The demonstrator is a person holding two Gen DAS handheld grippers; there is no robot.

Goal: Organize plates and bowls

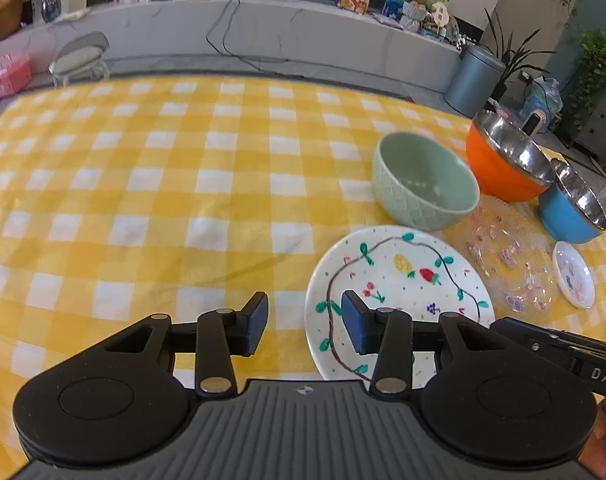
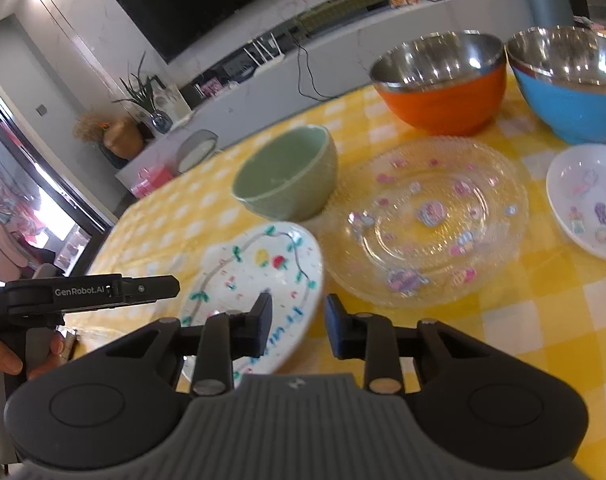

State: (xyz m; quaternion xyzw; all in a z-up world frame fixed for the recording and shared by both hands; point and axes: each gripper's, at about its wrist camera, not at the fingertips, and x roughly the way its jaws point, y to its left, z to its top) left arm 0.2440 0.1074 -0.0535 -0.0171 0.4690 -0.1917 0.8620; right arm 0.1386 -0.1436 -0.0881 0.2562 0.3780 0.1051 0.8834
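From the left wrist view, the left claw hangs over the near part of the worktop, its checked yellow cloth bare on that side. Its jaws stand apart with nothing between them; the right-hand finger sits over the near left rim of the painted plate. Behind that plate stands the green bowl, then the orange bowl and the blue bowl, side by side. A clear glass plate lies just beside the painted one, with a small white dish further right.

From the right wrist view, the right claw has its jaws part-way together, gripping nothing, above the near edge of the painted plate. The glass plate lies to its right, the green bowl behind, and the white dish far right. A hand holds the other tool at the left edge.
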